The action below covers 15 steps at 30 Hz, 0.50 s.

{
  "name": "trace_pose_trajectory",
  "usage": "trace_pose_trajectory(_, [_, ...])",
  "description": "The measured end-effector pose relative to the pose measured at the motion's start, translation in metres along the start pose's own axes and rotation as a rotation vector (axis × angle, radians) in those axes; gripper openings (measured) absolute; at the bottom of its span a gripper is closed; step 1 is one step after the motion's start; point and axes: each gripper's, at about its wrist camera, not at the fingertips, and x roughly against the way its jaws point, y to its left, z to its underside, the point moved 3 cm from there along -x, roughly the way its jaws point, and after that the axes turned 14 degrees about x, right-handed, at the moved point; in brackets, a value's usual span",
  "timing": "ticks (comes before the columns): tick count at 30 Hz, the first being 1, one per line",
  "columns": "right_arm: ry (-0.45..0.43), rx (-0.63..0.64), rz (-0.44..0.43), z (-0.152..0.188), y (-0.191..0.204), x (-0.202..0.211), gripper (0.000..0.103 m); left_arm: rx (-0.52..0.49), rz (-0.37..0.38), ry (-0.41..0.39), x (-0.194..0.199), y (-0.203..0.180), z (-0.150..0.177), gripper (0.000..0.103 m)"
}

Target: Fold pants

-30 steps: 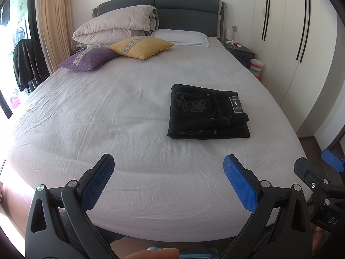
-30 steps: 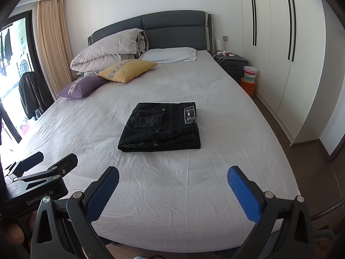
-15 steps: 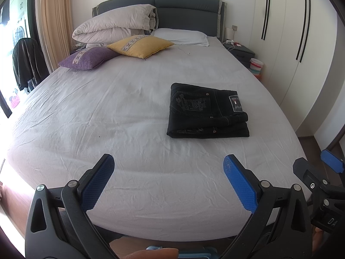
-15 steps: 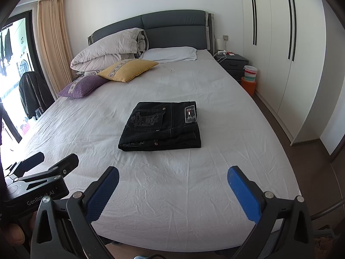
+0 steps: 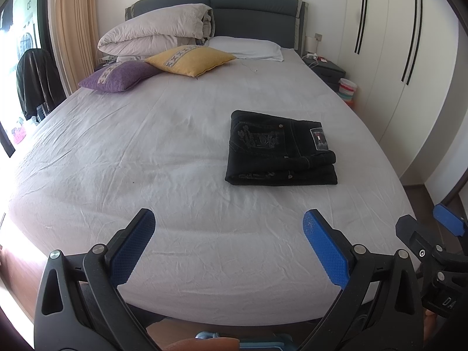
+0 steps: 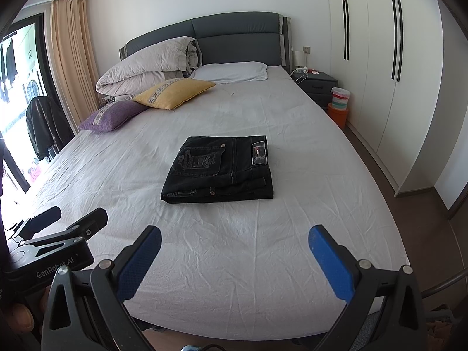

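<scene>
Black pants (image 5: 280, 149) lie folded into a compact rectangle on the white bed sheet (image 5: 146, 161), right of the bed's middle; they also show in the right wrist view (image 6: 219, 172). My left gripper (image 5: 228, 231) is open and empty above the foot of the bed, well short of the pants. My right gripper (image 6: 234, 245) is open and empty, also at the foot of the bed. The left gripper shows at the left edge of the right wrist view (image 6: 58, 222), and the right gripper shows at the right edge of the left wrist view (image 5: 424, 225).
A yellow cushion (image 5: 190, 60), a purple cushion (image 5: 117, 76), a folded duvet (image 5: 155, 33) and a white pillow (image 5: 245, 47) lie at the headboard. A nightstand (image 6: 317, 83) and stacked tubs (image 6: 339, 105) stand right of the bed, by white wardrobes (image 6: 380, 58). A jacket-draped chair (image 6: 44, 125) stands left.
Both grippers have drifted very slightly; the view is almost unchanged. The folded pants have not moved and both grippers stay open.
</scene>
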Motion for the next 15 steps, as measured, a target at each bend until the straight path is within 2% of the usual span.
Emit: trace_pose_trajectory(15, [0.005,-0.001,-0.002,0.002,0.0023,0.0004,0.103,0.007,-0.018,0.009,-0.0029,0.0028,-0.0031,0.103])
